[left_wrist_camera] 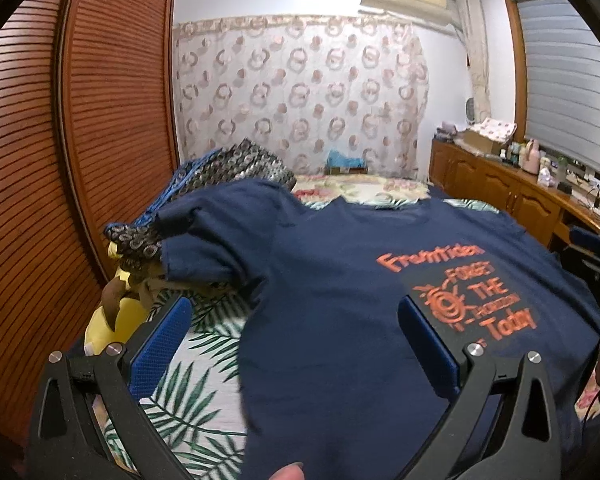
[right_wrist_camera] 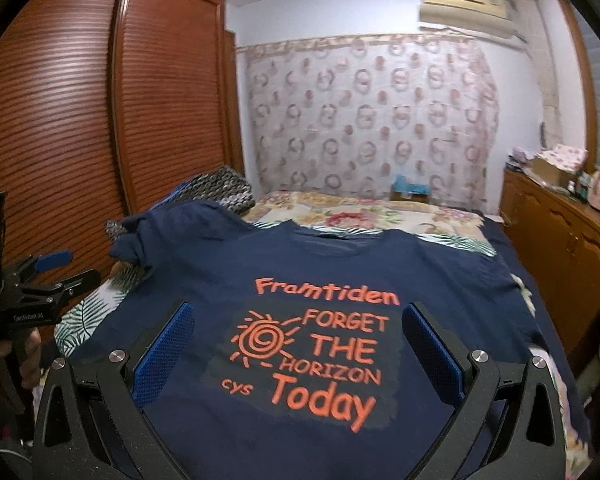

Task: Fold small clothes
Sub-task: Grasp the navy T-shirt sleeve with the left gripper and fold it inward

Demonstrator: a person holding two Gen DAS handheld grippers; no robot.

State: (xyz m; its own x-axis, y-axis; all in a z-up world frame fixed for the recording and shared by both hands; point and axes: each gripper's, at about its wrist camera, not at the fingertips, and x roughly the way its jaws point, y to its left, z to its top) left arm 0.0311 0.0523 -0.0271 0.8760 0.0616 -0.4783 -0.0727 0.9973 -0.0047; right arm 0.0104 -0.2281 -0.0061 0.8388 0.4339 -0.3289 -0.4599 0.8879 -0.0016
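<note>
A navy T-shirt point(left_wrist_camera: 340, 280) with orange print lies face up on the bed, collar away from me; it also shows in the right wrist view point(right_wrist_camera: 312, 360). Its left sleeve point(left_wrist_camera: 204, 240) is bunched over a pile of patterned cloth. My left gripper point(left_wrist_camera: 292, 344) is open above the shirt's left side, holding nothing. My right gripper point(right_wrist_camera: 300, 352) is open above the printed chest, holding nothing. The left gripper also shows at the left edge of the right wrist view point(right_wrist_camera: 54, 270).
The bed has a palm-leaf sheet point(left_wrist_camera: 204, 360) and a floral cover point(right_wrist_camera: 360, 212). Patterned cloth point(left_wrist_camera: 236, 168) and a yellow item point(left_wrist_camera: 112, 320) lie at the left. A louvred wardrobe point(right_wrist_camera: 80, 120) stands left, a wooden sideboard point(right_wrist_camera: 560, 248) right.
</note>
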